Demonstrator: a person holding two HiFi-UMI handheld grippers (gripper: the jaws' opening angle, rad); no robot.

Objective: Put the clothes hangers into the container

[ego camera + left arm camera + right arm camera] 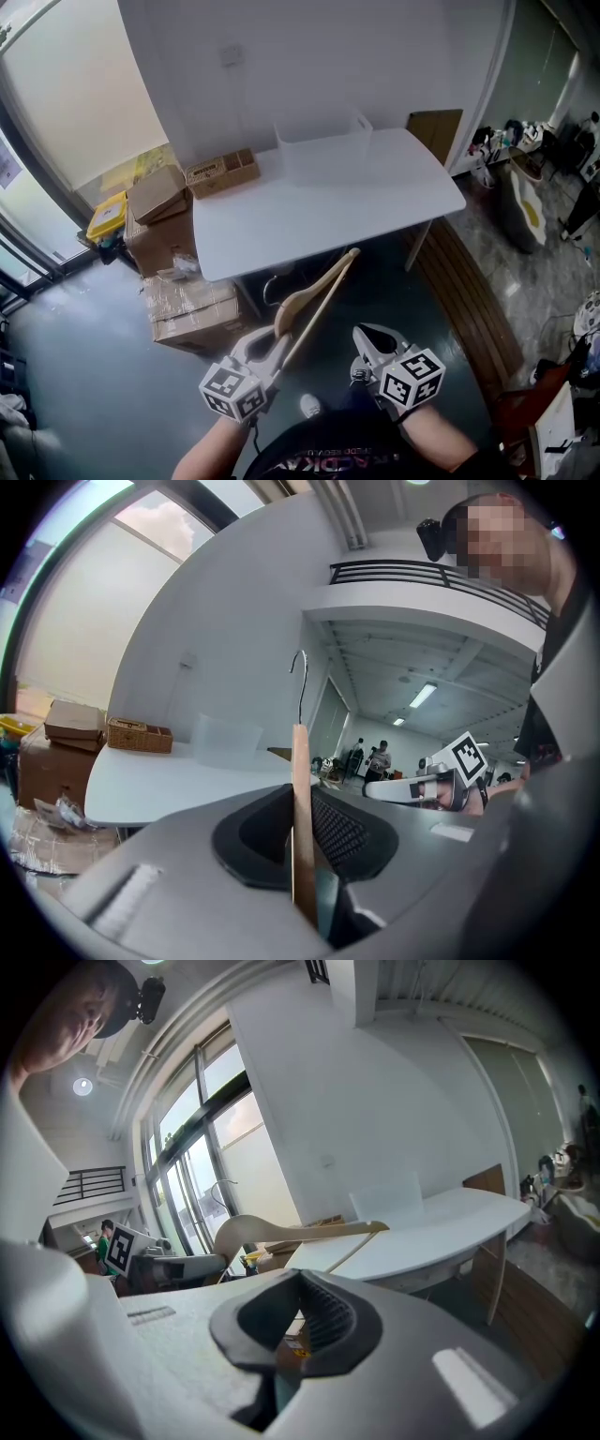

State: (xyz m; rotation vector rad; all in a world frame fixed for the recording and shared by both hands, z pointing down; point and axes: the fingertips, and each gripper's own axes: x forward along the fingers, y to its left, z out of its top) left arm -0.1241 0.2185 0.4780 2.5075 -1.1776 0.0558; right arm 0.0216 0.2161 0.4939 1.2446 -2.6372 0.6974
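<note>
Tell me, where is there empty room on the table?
The white table is bare along its front and right side, before the clear container. The brown basket fills the back left corner. Cardboard boxes crowd the floor to its left.

hanger [301, 761]: lower end hidden in left claw [302, 834] | background people [371, 757]: too small
</note>
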